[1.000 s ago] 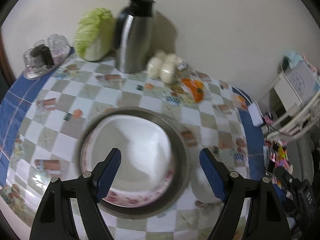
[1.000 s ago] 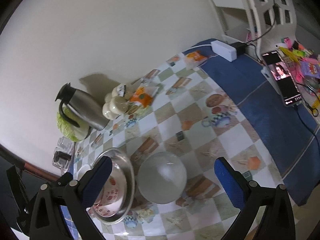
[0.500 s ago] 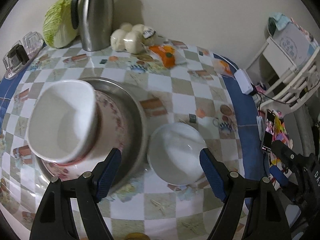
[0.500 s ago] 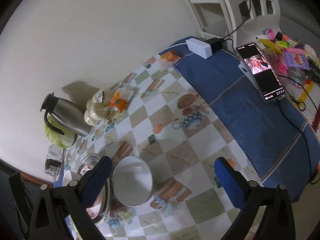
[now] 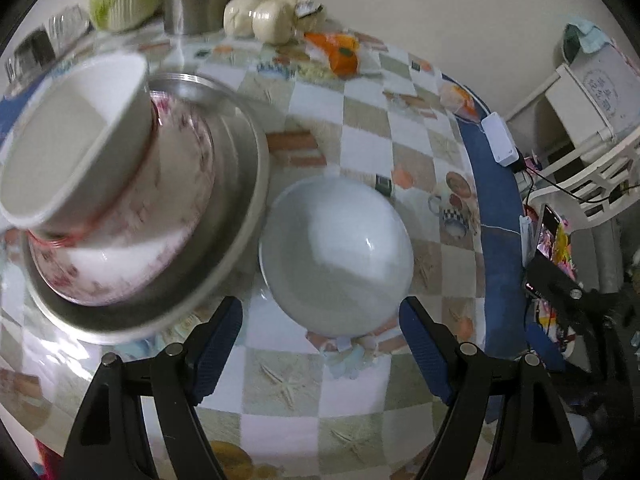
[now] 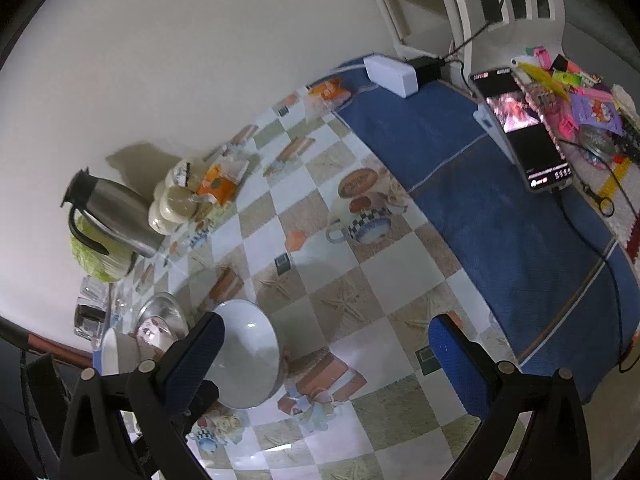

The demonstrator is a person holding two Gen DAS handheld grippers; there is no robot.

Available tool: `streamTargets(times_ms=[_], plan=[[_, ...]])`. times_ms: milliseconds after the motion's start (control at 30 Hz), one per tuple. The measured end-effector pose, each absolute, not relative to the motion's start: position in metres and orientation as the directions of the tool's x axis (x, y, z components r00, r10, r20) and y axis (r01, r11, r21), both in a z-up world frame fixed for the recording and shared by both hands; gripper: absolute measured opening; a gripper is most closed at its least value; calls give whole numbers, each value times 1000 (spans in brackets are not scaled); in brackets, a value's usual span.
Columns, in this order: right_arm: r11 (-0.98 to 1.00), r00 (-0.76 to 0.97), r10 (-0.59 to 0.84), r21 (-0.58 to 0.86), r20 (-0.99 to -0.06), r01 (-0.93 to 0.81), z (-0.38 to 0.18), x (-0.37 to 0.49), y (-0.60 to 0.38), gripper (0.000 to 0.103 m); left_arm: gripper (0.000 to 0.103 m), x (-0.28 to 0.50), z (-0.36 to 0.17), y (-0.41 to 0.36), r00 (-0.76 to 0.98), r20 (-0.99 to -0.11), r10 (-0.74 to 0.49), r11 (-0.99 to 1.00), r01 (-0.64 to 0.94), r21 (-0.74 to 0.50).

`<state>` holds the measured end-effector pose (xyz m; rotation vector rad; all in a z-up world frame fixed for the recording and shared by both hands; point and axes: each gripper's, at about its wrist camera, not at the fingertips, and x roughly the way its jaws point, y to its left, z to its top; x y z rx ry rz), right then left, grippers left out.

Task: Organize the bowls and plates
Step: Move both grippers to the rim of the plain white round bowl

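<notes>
You are in the step of going for the loose white bowl (image 5: 336,256). It sits right side up on the tabletop (image 5: 360,148), just beside the big metal dish (image 5: 240,216). That dish already holds a flowered bowl (image 5: 120,248), and a plain white bowl (image 5: 72,136) sits tipped on top of it.

Your left gripper (image 5: 320,340) hangs over the near rim of the loose white bowl. Its jaws are wide and hold nothing. The bowl looks about as wide as the gap, so I think grabbing the rim would be easier than grabbing the whole bowl. Next you would likely need to come down, pinch one side of the rim, lift the bowl, and set it on the stack in the metal dish. Go slow, because the top bowl there is already leaning.

Your right gripper (image 6: 324,356) is wide too, and empty. It hangs over bare tabletop, with the white bowl by its left finger.

The tabletop has a shiny checked cloth with a blue edge (image 6: 480,200). At the back, by the pale wall, stand a steel jug (image 6: 108,216), a cabbage (image 5: 120,4), some round buns (image 5: 260,12) and an orange packet (image 5: 340,50). A phone (image 6: 524,132) with a lit screen lies at the side, near a white chair (image 5: 592,168).
</notes>
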<state>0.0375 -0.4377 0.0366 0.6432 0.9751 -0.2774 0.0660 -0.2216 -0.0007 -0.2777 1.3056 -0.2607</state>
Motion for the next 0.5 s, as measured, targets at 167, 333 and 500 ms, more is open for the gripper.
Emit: streamTargets(times_ms=[167, 333, 500], plan=[[790, 492, 79, 355, -867, 499, 14, 46, -433, 103, 81, 66, -17, -219, 219, -914, -342, 934, -25, -356], [808, 440, 82, 318, -894, 496, -4, 56, -423, 103, 81, 70, -28, -211, 203, -925, -320, 938, -71, -340], [827, 403, 81, 287, -912, 483, -18, 64, -411, 103, 81, 72, -34, -201, 208, -927, -312, 934, -113, -339]])
